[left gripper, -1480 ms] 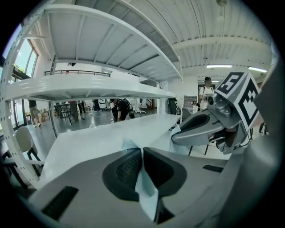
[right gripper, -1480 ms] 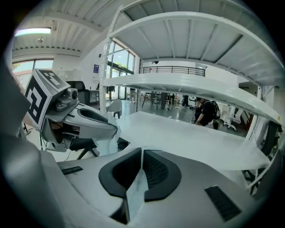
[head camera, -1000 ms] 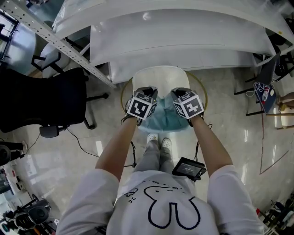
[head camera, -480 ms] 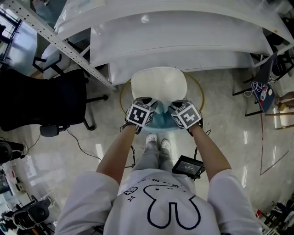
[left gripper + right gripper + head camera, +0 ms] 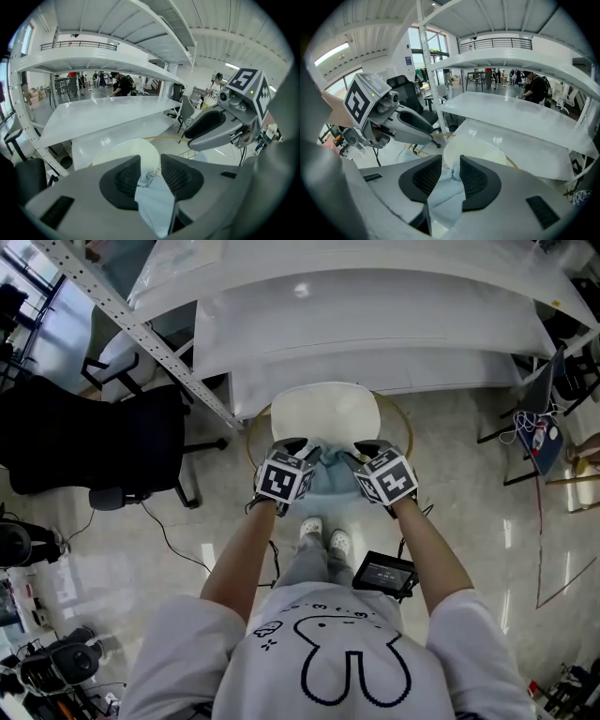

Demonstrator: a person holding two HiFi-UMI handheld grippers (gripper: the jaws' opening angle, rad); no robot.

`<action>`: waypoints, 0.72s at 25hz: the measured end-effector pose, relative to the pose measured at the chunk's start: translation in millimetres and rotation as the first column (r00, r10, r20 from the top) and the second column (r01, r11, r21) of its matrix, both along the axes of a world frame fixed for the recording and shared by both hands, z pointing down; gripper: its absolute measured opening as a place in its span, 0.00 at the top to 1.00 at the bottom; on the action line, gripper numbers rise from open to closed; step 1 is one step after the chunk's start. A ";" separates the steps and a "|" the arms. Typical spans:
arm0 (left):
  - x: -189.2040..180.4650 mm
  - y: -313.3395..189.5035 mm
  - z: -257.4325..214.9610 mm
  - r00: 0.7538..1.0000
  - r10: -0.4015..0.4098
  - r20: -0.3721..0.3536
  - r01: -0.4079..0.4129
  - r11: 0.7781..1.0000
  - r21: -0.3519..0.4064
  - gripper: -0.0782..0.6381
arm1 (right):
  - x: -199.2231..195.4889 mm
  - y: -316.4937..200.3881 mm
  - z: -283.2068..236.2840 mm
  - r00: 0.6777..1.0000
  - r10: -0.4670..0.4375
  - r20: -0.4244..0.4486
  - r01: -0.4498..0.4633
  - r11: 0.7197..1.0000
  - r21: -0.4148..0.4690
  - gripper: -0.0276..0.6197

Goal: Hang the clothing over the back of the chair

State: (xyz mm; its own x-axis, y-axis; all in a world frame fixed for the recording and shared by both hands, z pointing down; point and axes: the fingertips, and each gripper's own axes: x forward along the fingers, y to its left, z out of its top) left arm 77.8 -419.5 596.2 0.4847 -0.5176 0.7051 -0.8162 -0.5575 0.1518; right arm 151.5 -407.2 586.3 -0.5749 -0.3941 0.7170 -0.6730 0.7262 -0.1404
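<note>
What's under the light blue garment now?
Only the chair's cream seat shows beyond the garment; whatever it drapes over, presumably the backrest, is covered.

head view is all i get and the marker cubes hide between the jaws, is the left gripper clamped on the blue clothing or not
Observer: Not clamped. In the left gripper view, the left gripper has its jaws apart and opening. The light blue clothing lies loose between them, with a gap showing beside it.
Operator: and the right one
Observer: In the right gripper view, the right gripper is opening too. A fold of the clothing sits between its pads, which do not look pressed onto it.
</note>
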 end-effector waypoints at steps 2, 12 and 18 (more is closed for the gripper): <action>3.9 5.8 -10.8 1.000 -0.009 -0.003 0.009 1.000 0.027 0.66 | 0.9 4.8 -12.4 1.000 -0.006 0.016 0.006 1.000 0.027 0.80; 23.8 39.7 -78.3 0.998 -0.029 -0.058 0.040 0.980 0.194 0.74 | 4.6 36.0 -77.6 0.994 -0.017 0.110 -0.001 0.986 0.164 0.97; 18.1 58.1 -102.9 0.995 -0.031 -0.099 0.056 0.962 0.266 0.86 | -6.9 56.8 -98.6 0.988 0.000 0.154 -0.034 0.976 0.216 0.97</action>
State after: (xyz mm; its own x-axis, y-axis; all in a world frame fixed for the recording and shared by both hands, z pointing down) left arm 95.8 -361.4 493.3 0.5144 -0.7036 0.4903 -0.8299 -0.5524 0.0781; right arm 144.7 -350.4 487.7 -0.6627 -0.5414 0.5174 -0.6682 0.7394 -0.0823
